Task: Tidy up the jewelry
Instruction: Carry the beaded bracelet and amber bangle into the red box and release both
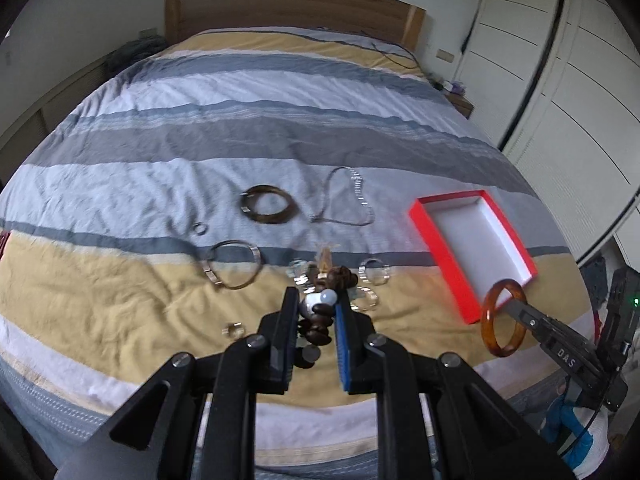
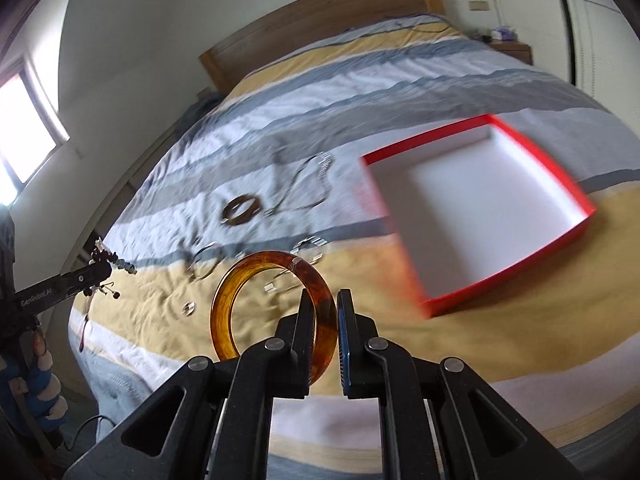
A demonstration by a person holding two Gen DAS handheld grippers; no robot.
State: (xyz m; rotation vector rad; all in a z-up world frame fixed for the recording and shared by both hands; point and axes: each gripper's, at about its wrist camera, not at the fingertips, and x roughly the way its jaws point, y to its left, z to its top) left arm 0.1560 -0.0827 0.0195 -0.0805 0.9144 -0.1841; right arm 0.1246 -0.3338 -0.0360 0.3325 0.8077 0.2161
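Observation:
My left gripper [image 1: 316, 300] is shut on a beaded bracelet [image 1: 320, 316] of dark brown beads with one pale bead and a tassel, held above the bed. My right gripper [image 2: 325, 300] is shut on an amber bangle [image 2: 240, 280], held upright above the bed near the front left corner of the red box [image 2: 540, 144]. In the left wrist view the bangle [image 1: 490, 336] hangs at the near end of the box [image 1: 434, 236]. The box has a white inside with nothing in it.
On the striped bedspread [image 1: 160, 140] lie a dark bangle [image 1: 268, 204], a silver necklace [image 1: 344, 200], a thin silver bangle [image 1: 232, 266], a small ring [image 1: 200, 229], and several small clear pieces [image 1: 374, 270]. A wooden headboard [image 1: 292, 4] and white wardrobes [image 1: 560, 80] stand behind.

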